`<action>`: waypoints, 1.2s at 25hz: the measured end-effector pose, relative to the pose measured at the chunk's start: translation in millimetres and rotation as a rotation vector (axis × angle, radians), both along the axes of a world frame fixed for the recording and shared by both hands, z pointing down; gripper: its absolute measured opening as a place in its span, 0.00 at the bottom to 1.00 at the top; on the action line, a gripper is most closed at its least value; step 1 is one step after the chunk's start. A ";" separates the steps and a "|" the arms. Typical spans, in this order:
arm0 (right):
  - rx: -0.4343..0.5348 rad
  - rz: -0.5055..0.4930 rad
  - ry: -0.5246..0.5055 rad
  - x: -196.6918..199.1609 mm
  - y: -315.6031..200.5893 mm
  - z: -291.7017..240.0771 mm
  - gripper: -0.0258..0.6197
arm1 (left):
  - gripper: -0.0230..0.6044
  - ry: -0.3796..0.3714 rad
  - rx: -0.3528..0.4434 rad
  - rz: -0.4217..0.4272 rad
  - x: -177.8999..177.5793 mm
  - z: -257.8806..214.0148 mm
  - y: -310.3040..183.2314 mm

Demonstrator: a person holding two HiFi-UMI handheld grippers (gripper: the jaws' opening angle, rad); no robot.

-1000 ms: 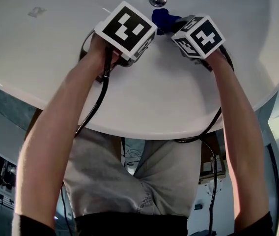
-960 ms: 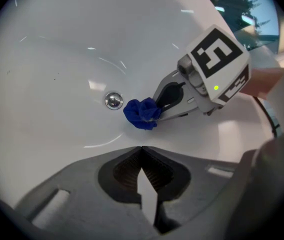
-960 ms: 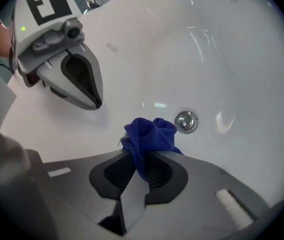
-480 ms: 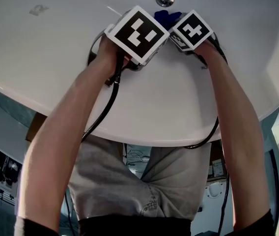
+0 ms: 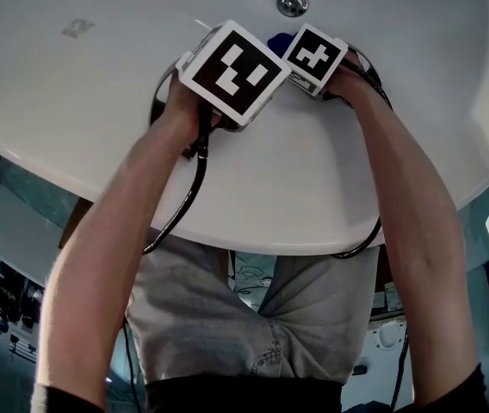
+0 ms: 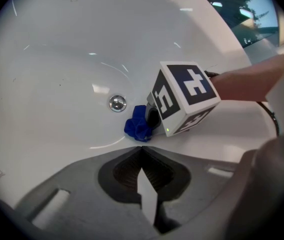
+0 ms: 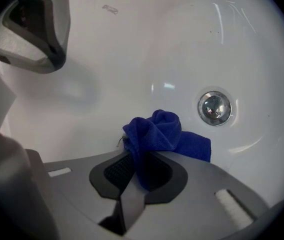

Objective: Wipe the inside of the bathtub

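Nearest the head camera, the person's grey trousers (image 5: 227, 317) stand against the outside of the white bathtub (image 5: 313, 188). From there the left forearm (image 5: 115, 256) and right forearm (image 5: 408, 205) reach over the rounded rim and down into the basin, with a black cable (image 5: 194, 179) hanging along the left one. Further in, the two grippers sit side by side, close together, low over the tub's inner surface. The left gripper (image 6: 141, 149) has its jaws pressed together with nothing between them, and its tips point toward the cloth just ahead. The right gripper (image 7: 144, 154) is clamped on a bunched blue cloth (image 7: 157, 131); a fold runs down between its jaws, while the rest bulges out past the tips and lies on the white enamel. Just beyond the cloth is the round chrome drain (image 7: 214, 107), near it but with a strip of bare tub between the two. In the left gripper view the cloth lies below and to the right of the drain. Past the drain the smooth wall curves upward, and a small grey mark (image 5: 77, 28) shows on it well off to the left.
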State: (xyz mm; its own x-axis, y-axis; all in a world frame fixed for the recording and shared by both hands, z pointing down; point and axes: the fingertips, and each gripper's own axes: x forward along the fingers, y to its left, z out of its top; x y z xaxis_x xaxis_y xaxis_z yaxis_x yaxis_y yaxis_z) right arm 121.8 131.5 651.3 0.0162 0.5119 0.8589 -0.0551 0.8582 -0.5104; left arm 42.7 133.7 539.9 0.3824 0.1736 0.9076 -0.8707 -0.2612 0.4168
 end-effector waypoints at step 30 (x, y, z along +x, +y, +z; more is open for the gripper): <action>-0.454 0.092 0.019 23.4 83.2 -180.7 0.11 | 0.04 0.083 -0.006 -0.017 7.5 -84.6 9.1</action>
